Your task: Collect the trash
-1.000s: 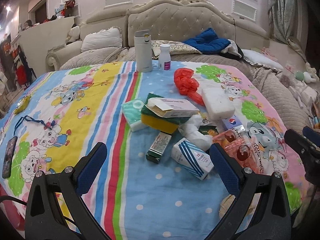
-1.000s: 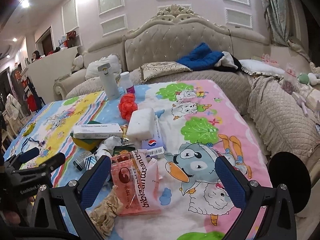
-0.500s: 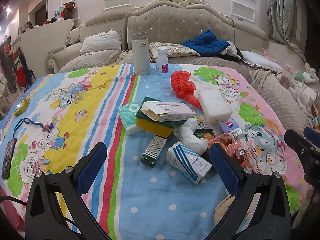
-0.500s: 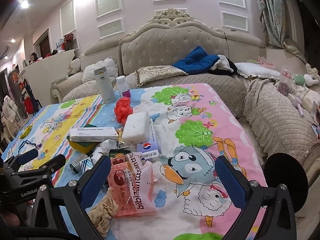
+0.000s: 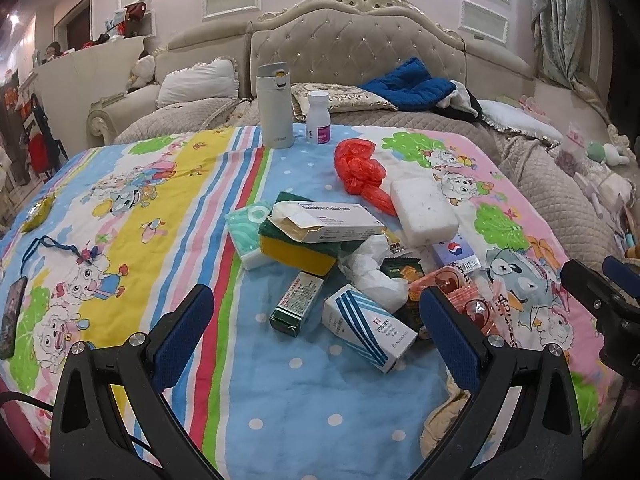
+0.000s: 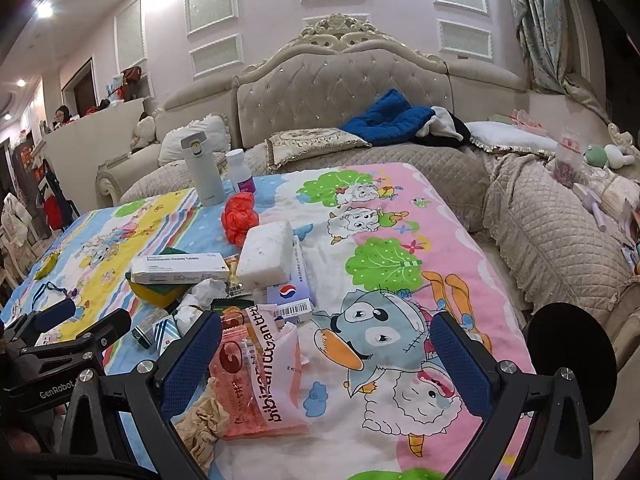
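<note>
The heap of boxes and wrappers overlaps loosely, so a careless pinch on the white blue-striped cardboard box (image 5: 366, 326) could drag its neighbours (the green carton (image 5: 297, 305) lies just beside it). That box sits between the wide-apart jaws of the left gripper (image 5: 314, 336). The right gripper (image 6: 326, 354), jaws also apart, hovers near the box with the pink crinkled plastic wrapper (image 6: 256, 376) by its left jaw.

Both grippers slightly nearer litter pile (image 5: 352, 256).
</note>
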